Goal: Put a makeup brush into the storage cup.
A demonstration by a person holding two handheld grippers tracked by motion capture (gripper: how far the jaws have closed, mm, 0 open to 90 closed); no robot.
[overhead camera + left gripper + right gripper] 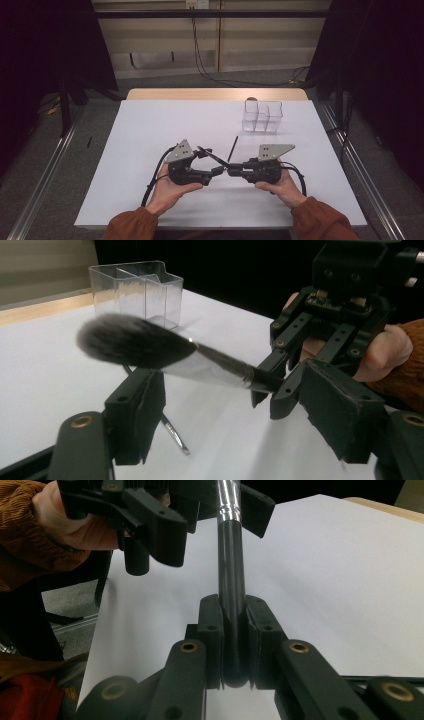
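A makeup brush (150, 347) with a dark fluffy head, silver ferrule and black handle is held level above the white table (150, 125). My right gripper (232, 615) is shut on the end of its handle (231, 570). My left gripper (222, 385) faces it with one jaw on either side of the ferrule, and its pads stand apart from the brush. In the high view the two grippers, left (218, 171) and right (233, 170), meet tip to tip at the table's front middle, with the brush (212, 157) slanting up to the left.
A clear plastic organiser (262, 116) with several compartments stands at the back right of the table. A thin dark stick-like tool (233, 148) lies on the table just behind the grippers. Hands in orange sleeves (320, 222) hold both grippers.
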